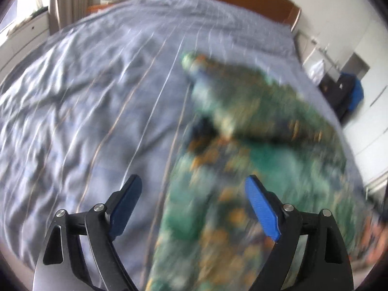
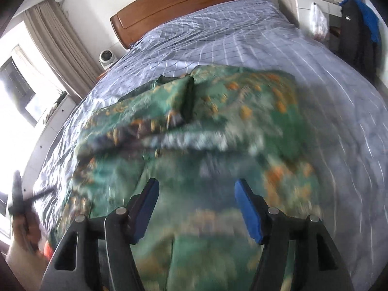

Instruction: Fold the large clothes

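Observation:
A large green garment with orange and blue print (image 2: 218,121) lies crumpled on the bed, one part folded over itself near its far edge. In the left wrist view the garment (image 1: 254,150) fills the right half, blurred by motion. My left gripper (image 1: 194,181) is open and empty above the garment's left edge. My right gripper (image 2: 196,186) is open and empty above the garment's near part. The left gripper also shows at the left edge of the right wrist view (image 2: 19,198), blurred.
The bed has a blue-grey checked cover (image 2: 242,36) and a wooden headboard (image 2: 189,2). A white fan (image 2: 106,58) stands at the bed's left. A cabinet with a hanging bag (image 2: 317,21) and dark clothes (image 2: 359,29) stands at the right.

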### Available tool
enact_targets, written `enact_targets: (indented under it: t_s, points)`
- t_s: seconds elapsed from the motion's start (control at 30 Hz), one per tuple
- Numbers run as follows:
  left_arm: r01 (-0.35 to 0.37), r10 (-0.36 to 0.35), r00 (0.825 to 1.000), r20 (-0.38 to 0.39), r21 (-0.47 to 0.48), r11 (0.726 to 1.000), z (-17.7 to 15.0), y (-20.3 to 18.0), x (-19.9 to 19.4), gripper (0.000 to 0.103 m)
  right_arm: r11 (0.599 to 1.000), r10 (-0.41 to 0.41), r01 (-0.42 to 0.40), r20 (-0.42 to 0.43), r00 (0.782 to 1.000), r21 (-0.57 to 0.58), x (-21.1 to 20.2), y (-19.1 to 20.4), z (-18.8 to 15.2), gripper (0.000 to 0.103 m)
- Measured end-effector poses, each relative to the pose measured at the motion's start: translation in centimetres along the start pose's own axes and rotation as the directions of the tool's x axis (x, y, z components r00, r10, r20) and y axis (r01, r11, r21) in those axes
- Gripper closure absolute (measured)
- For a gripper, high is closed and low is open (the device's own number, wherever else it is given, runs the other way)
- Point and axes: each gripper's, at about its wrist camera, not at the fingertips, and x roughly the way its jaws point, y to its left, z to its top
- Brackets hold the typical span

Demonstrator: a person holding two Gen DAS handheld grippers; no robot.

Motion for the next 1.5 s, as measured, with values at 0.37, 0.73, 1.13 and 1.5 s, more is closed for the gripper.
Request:
enact_targets:
  t_s: [0.37, 0.73, 1.13, 1.5]
  points:
    - [-0.320, 0.315, 0.941, -0.121, -0.024, 0.947, 5.3, 1.3, 12.2, 0.013, 0.997, 0.081, -0.080, 0.065, 0.995, -0.015, -5.6, 3.0, -8.8, 0.038]
    - [-0.155, 0.157, 0.979, -0.127, 0.025, 0.988, -3.2, 5.0, 1.6, 0.007, 0.996, -0.037, 0.029, 0.099, 0.994, 0.082, -8.7, -2.9, -10.7, 0.033]
    - [0.123, -0.124, 0.966, -0.225, -0.017, 0.992, -12.9, 5.3, -3.0, 0.008, 0.979, 0.028, 0.006, -0.162, 0.986, 0.204, -7.4, -12.1, -13.5, 0.029]
    - [0.099, -0.021, 0.941, -0.338, 0.216, 0.971, -14.5, 0.0, -1.4, 0.064, 0.984, 0.147, -0.114, -0.256, 0.955, 0.139, -4.3, -11.4, -13.2, 0.065]
